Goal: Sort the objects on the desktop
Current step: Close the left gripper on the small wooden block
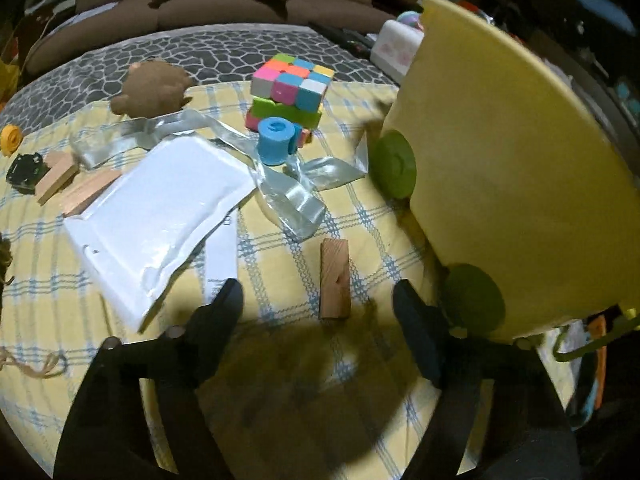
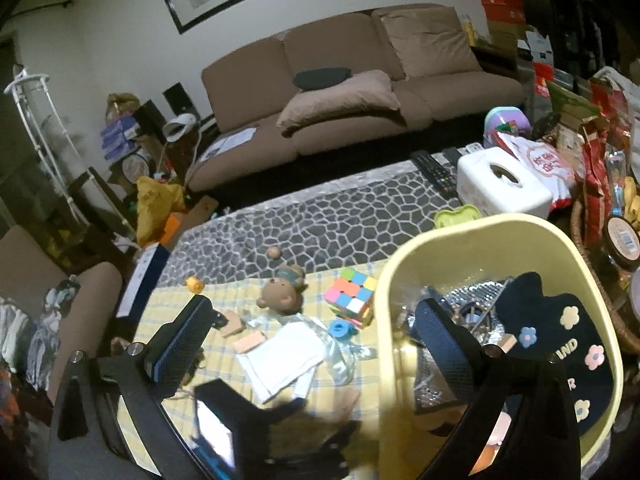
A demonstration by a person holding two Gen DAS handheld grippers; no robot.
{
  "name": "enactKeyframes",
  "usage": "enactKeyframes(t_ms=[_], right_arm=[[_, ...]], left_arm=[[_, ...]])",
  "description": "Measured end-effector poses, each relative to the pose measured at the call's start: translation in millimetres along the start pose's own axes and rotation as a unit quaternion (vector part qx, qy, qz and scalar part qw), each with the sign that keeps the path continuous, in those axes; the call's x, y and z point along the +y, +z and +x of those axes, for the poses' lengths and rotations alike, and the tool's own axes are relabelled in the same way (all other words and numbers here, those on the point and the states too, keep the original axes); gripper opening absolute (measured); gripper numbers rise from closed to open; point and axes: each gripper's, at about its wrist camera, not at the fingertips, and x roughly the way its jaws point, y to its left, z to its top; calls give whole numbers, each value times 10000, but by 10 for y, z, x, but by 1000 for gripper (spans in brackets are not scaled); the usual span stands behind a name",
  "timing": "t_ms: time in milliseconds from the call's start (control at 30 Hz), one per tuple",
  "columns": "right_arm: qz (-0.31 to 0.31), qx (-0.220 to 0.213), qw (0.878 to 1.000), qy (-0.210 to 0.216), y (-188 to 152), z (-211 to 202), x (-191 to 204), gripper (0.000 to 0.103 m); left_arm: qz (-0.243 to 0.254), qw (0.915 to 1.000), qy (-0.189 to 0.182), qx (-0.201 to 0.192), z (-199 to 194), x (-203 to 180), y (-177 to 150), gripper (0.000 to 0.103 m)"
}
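Note:
My left gripper (image 1: 318,300) is open and empty, low over the yellow checked cloth (image 1: 280,360), with a small wooden block (image 1: 335,278) lying between its fingertips. Beyond it lie a white pouch (image 1: 160,216), silver ribbon (image 1: 288,188), a blue spool (image 1: 274,142), a colourful puzzle cube (image 1: 290,88), a brown bear toy (image 1: 150,88) and more wooden blocks (image 1: 72,184). The yellow bin (image 1: 520,168) stands at the right. My right gripper (image 2: 316,328) is open and empty, high above the table, beside the bin (image 2: 400,360), which holds a dark flowered cloth (image 2: 560,352) and foil items.
A white tissue box (image 2: 500,184), remote controls (image 2: 434,172) and snack packets (image 2: 592,152) crowd the far right. A small yellow roll (image 1: 11,140) and a black clip (image 1: 24,168) lie at the left. A brown sofa (image 2: 360,92) stands behind the table.

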Motion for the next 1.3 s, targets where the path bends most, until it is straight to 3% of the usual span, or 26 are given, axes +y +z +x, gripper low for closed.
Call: enactKeyframes(t_ms=[167,267,367,633,967,1300], right_arm=[[-12,60,10000,7,-14,51,46,102],[-10,74,10000,4,-23,72,59,102],[1,89,10000,12,-26,89,62,102],[-45,140,9998,142,-50,174,155,102],[-296,309,9984,374,-122,430,385,102],[-580,651,9957,324,-338,826,626,88]], left_arm=[[93,9999,104,-102,113,-49,-22,50],[170,9997,177,-98,152,-81,-5,26],[195,9998,51,-97,157,-96,-5,14],[28,9994,-200,-278,-119,87,-31,14],[-248,9977,-165,-615,-954,629,-20,14],[-626,9943,-9,-859,-1561,1276,-161,14]])
